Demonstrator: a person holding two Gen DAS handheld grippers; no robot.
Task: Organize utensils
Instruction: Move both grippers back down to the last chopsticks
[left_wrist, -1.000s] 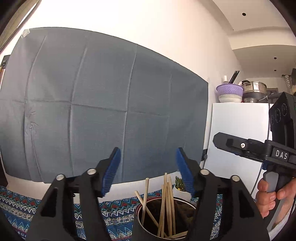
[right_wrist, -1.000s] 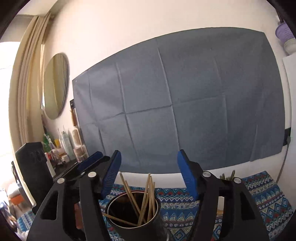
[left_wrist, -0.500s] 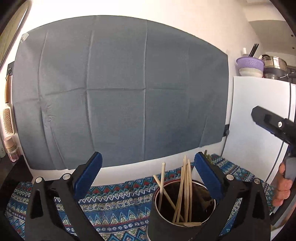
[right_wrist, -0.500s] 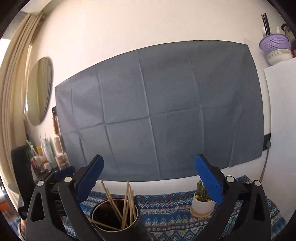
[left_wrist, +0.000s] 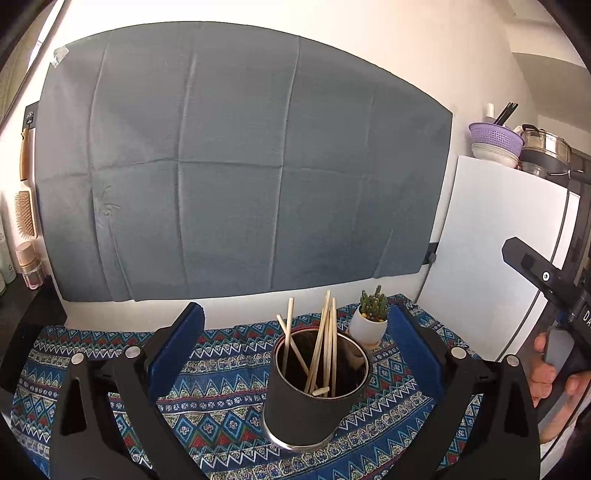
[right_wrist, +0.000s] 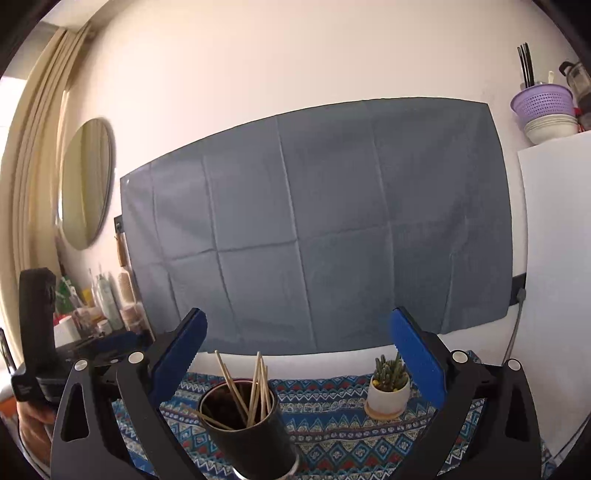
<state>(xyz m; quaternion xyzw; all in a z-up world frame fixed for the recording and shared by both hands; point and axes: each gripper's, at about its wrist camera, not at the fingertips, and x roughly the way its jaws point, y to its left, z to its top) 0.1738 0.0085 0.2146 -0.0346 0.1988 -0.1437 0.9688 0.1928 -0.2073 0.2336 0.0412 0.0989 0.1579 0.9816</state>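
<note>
The left gripper (left_wrist: 295, 341) is hanging with its blue-padded fingers (left_wrist: 177, 350) spread wide apart, gripping nothing. Between them, lower in the view, a dark cylindrical holder (left_wrist: 316, 391) is standing upright on the patterned blue tablecloth (left_wrist: 221, 373), and a bundle of wooden chopsticks (left_wrist: 325, 343) is leaning inside it — one short stick lying across the bottom. Just behind the holder a small cactus in a white pot (left_wrist: 371, 321) is sitting on a coaster.

The right gripper (right_wrist: 297, 352) is likewise standing wide open and empty, the same holder (right_wrist: 245, 424) sitting low between its fingers with chopsticks (right_wrist: 255, 387) fanning out. A grey cloth (right_wrist: 317, 229) is hanging on the wall behind — a white fridge (left_wrist: 491, 258) is standing to the right.
</note>
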